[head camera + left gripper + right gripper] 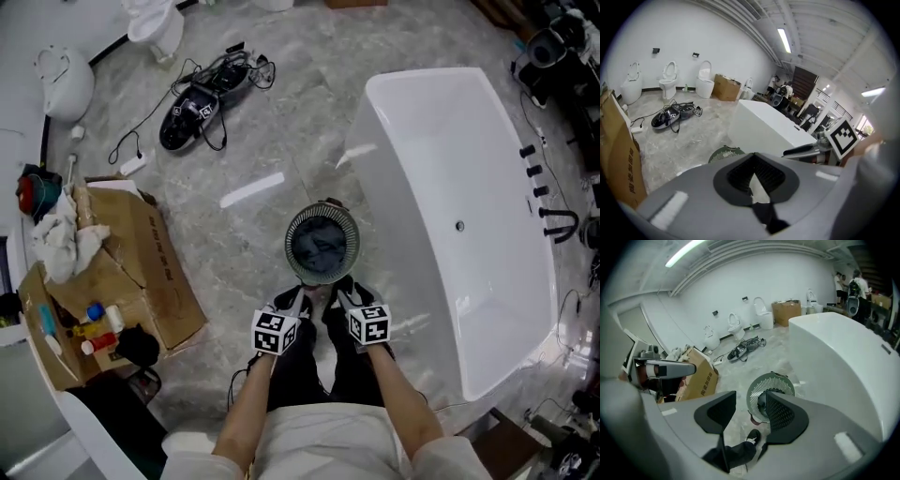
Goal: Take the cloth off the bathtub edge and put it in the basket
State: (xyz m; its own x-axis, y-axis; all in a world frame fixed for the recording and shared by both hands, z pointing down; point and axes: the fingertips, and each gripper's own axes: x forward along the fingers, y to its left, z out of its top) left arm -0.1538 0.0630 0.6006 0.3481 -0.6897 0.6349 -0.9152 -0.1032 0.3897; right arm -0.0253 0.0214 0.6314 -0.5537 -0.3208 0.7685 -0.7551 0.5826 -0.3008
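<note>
**Cloth's in the basket, basically just wrap-up now**

The dark cloth (pixel 322 249) sits down inside the round basket (pixel 293 232) on the floor, right next to the bathtub (pixel 441 187). I can't spot any cloth on the tub rim, so I'd call this done or near enough.

My left claw (pixel 753 161) is pressed together with nothing in it. My right claw (pixel 751 397) is spread partway and empty too, and I can see the basket through the gap.

Both claws are up near my body, above the basket. What matters now, I think, is checking that no corner of the cloth hangs over the rim. If one does, I'd poke it in from above rather than nudge the basket sideways, since it looks light and tippy.
</note>
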